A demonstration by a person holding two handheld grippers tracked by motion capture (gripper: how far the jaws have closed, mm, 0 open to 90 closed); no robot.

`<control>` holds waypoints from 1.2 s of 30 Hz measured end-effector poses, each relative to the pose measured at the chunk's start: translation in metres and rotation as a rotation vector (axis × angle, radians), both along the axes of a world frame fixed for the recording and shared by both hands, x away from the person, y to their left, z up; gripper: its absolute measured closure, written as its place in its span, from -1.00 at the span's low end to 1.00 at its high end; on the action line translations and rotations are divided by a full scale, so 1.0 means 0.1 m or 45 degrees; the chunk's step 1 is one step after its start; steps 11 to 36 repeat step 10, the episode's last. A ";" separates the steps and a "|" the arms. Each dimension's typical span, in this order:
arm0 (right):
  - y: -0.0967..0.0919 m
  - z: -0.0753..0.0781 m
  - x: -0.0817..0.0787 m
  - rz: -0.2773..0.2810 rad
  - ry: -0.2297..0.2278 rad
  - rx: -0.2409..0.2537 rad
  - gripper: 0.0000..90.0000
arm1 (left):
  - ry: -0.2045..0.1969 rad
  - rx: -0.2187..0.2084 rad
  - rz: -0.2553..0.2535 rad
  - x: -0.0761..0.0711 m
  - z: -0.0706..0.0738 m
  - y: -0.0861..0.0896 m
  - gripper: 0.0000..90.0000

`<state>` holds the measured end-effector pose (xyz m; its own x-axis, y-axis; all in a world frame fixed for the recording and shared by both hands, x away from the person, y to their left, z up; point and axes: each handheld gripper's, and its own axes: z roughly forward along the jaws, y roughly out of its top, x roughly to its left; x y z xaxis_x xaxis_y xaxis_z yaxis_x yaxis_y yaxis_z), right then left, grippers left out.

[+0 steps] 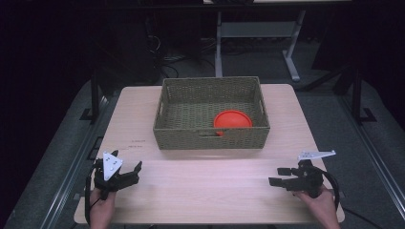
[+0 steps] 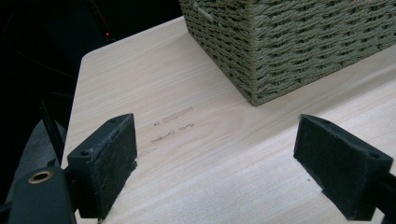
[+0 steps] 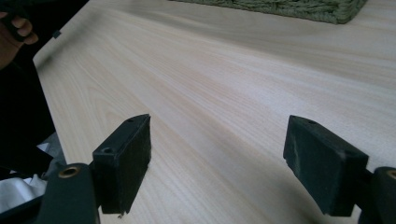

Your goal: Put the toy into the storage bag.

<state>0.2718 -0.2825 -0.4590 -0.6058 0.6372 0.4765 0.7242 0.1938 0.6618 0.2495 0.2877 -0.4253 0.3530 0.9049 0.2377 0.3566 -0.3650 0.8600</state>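
**Both grippers low on the table, jaws apart, basket behind**

In the high view the left gripper [image 1: 128,171] sits in the lower left of the frame, held by a hand [image 1: 101,210] that enters from the bottom edge; its jaws stand apart with nothing between them, and the grey three-cornered plate lies on top of it; the right gripper [image 1: 280,175] sits in the lower right, held by the other hand [image 1: 324,206], its jaws likewise spread and empty, pointing toward the left of the frame. The woven basket [image 1: 167,102] stands in the upper middle of the wooden table [image 1: 205,191], well apart from both grippers; an orange disc [image 1: 232,119] lies inside it, toward the lower right of its floor, near the front wall. In the left gripper view a corner of the basket [image 2: 280,46] occupies the upper right, with bare tabletop between the two black pads; faint marks show on the wood at centre. In the right gripper view the basket's base edge [image 3: 299,8] runs along the top.
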 end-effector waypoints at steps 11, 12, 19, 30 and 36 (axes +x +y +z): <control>-0.02 -0.08 -0.27 -0.021 -0.093 0.020 -0.54 | 0.005 0.004 -0.006 0.02 0.00 0.00 -0.71; -0.02 -0.08 -0.27 -0.021 -0.093 0.020 -0.54 | 0.005 0.004 -0.006 0.02 0.00 0.00 -0.71; -0.02 -0.08 -0.27 -0.021 -0.093 0.020 -0.54 | 0.005 0.004 -0.006 0.02 0.00 0.00 -0.71; -0.02 -0.08 -0.27 -0.021 -0.093 0.020 -0.54 | 0.005 0.004 -0.006 0.02 0.00 0.00 -0.71; -0.02 -0.08 -0.27 -0.021 -0.093 0.020 -0.54 | 0.005 0.004 -0.006 0.02 0.00 0.00 -0.71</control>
